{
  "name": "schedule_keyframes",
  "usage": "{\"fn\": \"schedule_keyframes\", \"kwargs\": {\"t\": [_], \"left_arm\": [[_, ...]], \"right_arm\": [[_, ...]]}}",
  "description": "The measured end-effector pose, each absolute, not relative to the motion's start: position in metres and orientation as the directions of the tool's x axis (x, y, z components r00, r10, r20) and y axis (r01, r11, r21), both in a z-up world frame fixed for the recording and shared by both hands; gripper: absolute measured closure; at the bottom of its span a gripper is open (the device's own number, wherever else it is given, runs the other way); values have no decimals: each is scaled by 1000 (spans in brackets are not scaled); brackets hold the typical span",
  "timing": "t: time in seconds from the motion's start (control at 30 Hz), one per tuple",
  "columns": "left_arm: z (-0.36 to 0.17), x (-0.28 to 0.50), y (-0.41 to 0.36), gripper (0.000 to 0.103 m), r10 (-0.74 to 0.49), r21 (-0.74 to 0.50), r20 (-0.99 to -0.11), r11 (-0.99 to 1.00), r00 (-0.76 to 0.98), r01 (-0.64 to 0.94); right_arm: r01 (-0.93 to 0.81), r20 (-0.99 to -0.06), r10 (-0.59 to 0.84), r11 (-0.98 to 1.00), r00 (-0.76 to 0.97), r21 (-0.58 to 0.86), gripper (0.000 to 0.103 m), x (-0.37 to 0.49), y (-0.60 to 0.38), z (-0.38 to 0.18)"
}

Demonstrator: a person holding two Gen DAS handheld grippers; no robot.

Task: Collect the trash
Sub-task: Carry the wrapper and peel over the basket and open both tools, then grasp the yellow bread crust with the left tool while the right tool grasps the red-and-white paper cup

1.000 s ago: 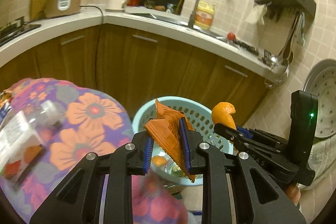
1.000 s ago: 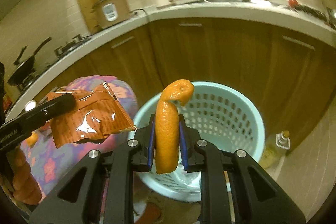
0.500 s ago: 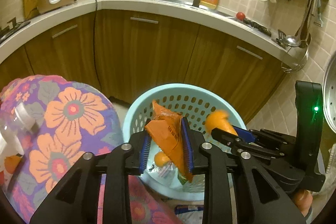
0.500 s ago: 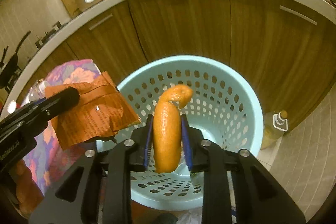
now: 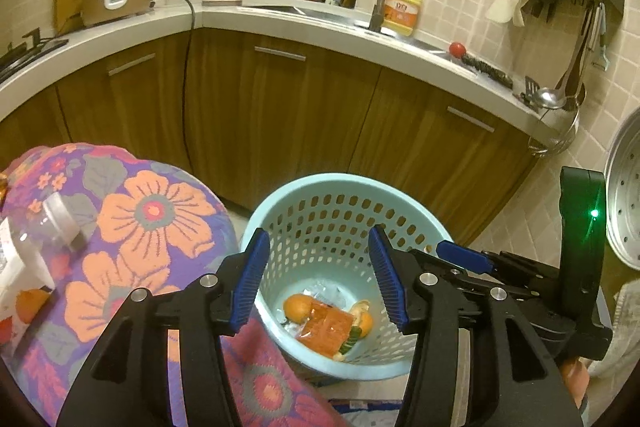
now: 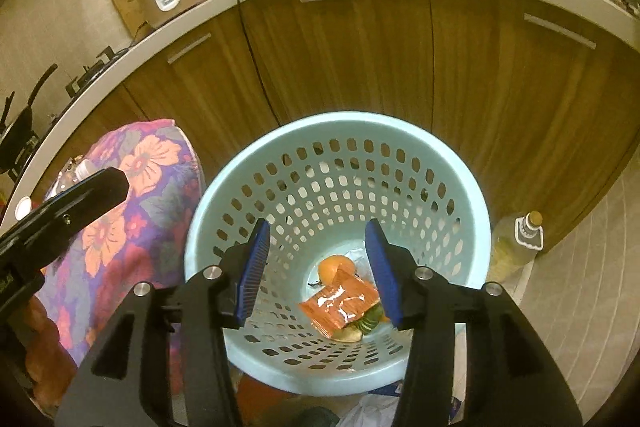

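Observation:
A light blue perforated basket stands on the floor by the wooden cabinets. Inside it lie an orange snack wrapper and pieces of orange peel. My left gripper is open and empty above the basket's near rim. My right gripper is open and empty over the basket; it also shows at the right of the left wrist view. The left gripper's body shows at the left of the right wrist view.
A table with a flowered cloth stands left of the basket, with a plastic bottle on it. A yellow oil bottle stands on the floor to the basket's right. Litter lies on the floor in front.
Both grippers have opened. The orange wrapper has dropped from the left gripper and the orange peel from the right gripper into the basket.

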State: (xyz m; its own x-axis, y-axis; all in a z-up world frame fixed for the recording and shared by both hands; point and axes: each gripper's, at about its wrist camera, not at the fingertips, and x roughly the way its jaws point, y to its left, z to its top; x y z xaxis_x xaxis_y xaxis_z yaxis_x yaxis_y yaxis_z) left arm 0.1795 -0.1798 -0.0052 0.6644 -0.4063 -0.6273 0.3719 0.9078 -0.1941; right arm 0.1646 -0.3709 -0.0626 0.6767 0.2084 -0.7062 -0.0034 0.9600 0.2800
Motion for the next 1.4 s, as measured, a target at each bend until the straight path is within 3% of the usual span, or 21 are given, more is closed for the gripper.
{"fn": "schedule_keyframes", "kwargs": {"t": [0.2, 0.5, 0.97, 1.23, 1.4], "left_arm": [[10, 162, -160, 47, -411, -211, -586, 909, 698, 358], [34, 131, -106, 45, -376, -230, -519, 926, 768, 298], [52, 64, 42, 38, -142, -224, -451, 974, 881, 43], [38, 30, 132, 29, 59, -213, -473, 961, 879, -179], [13, 31, 179, 28, 73, -264, -548, 930, 833, -255]], "right_arm": [[-68, -646, 232, 961, 727, 268, 57, 151, -354, -35], [-171, -586, 293, 952, 756, 254, 57, 136, -310, -8], [-364, -569, 413, 909, 711, 204, 57, 123, -212, 2], [-453, -587, 465, 873, 663, 180, 53, 123, -154, 0], [-515, -590, 494, 844, 639, 149, 48, 121, -116, 6]]}}
